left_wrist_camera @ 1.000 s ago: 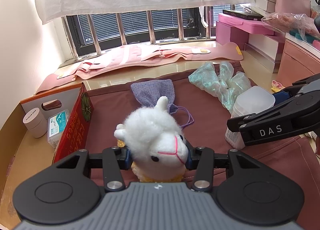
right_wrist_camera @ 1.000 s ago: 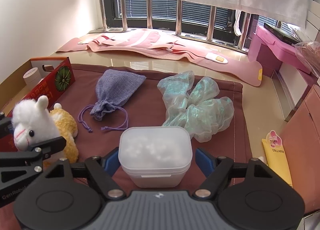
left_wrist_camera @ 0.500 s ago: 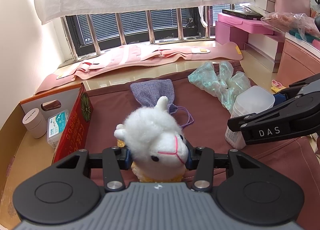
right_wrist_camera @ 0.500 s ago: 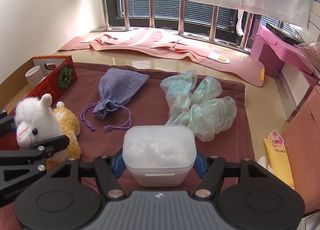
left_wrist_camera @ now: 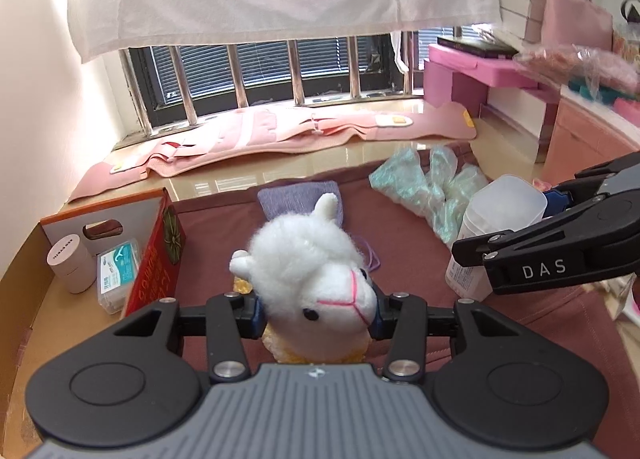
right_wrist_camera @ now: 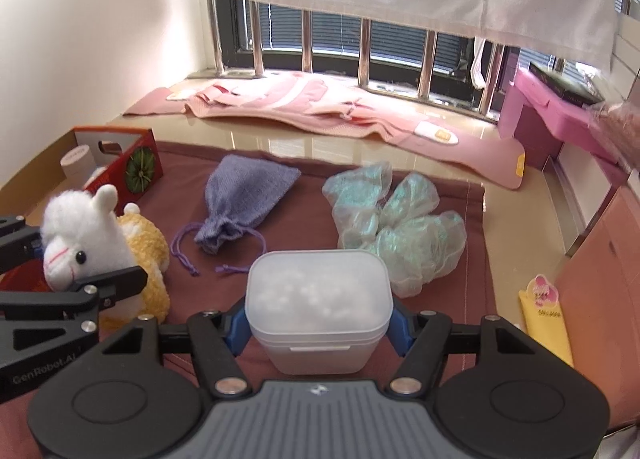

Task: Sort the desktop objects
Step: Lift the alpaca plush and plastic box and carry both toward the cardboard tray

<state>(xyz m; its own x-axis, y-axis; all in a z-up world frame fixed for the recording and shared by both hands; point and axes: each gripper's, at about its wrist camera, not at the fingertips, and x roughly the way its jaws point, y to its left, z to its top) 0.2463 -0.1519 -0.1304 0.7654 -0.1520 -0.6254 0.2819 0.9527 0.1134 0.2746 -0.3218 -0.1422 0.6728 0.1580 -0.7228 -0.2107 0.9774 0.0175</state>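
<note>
A white plush alpaca [left_wrist_camera: 308, 263] with a yellow body sits on the maroon cloth [left_wrist_camera: 400, 259]. My left gripper [left_wrist_camera: 316, 315] is shut on its head, one pad pressing each cheek. The alpaca [right_wrist_camera: 84, 243] also shows at the left of the right wrist view. A frosted plastic container [right_wrist_camera: 318, 299] filled with white cotton balls stands upright on the cloth. My right gripper [right_wrist_camera: 318, 323] is shut on it, blue pads against both sides. In the left wrist view the container [left_wrist_camera: 504, 211] stands to the right, partly behind a right gripper finger [left_wrist_camera: 540, 259].
A purple drawstring pouch [right_wrist_camera: 240, 195] and a heap of teal mesh bags [right_wrist_camera: 392, 227] lie farther back on the cloth. At the left a red box [left_wrist_camera: 160, 259] borders a cardboard tray holding a white jar [left_wrist_camera: 70, 263] and a floss box [left_wrist_camera: 118, 275]. A yellow tube [right_wrist_camera: 544, 319] lies off the cloth's right edge.
The right gripper's jaws have drawn in from standing apart to pressing on the container's sides. The left gripper and the alpaca have stayed put.
</note>
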